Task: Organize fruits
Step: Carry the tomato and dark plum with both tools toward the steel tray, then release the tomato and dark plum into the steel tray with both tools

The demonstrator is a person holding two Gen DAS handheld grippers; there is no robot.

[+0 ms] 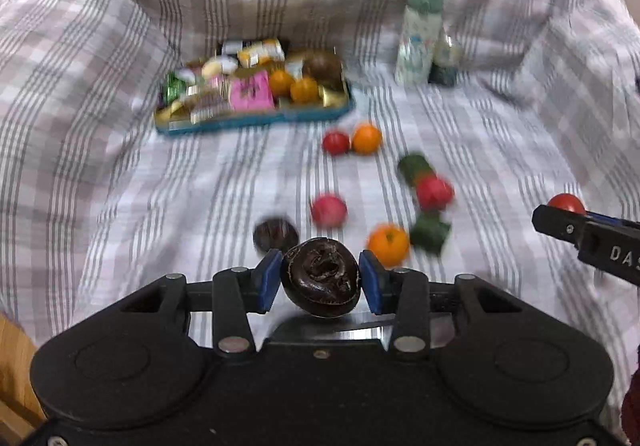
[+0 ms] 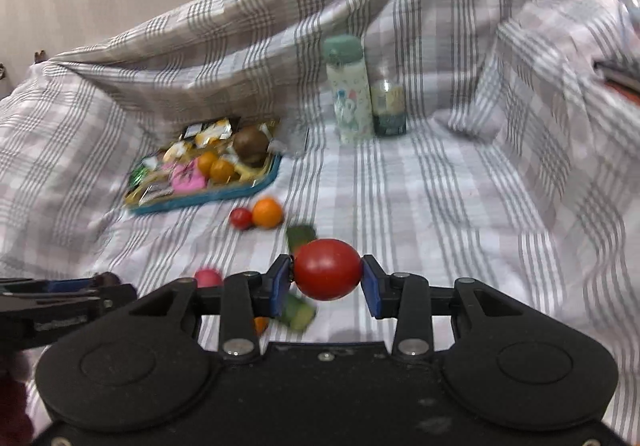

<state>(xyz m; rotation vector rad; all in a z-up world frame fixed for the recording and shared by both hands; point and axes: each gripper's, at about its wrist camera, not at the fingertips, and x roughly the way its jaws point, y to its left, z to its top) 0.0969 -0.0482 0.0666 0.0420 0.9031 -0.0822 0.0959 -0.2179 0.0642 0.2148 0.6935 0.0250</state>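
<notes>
You are carrying a dark brown, wrinkled, hard-shelled round fruit (image 1: 321, 277) clamped in the left hand-held gripper (image 1: 321, 278) and a smooth, slippery red tomato (image 2: 328, 269) clamped across its middle in the right hand-held gripper (image 2: 327, 274), both above the bed's near edge, so squeeze gently.

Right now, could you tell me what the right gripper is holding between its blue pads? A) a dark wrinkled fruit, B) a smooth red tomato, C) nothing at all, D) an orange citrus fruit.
B: in the right wrist view the right gripper has both blue pads pressed on a smooth red tomato; the dark wrinkled fruit sits in the left gripper instead.
</notes>
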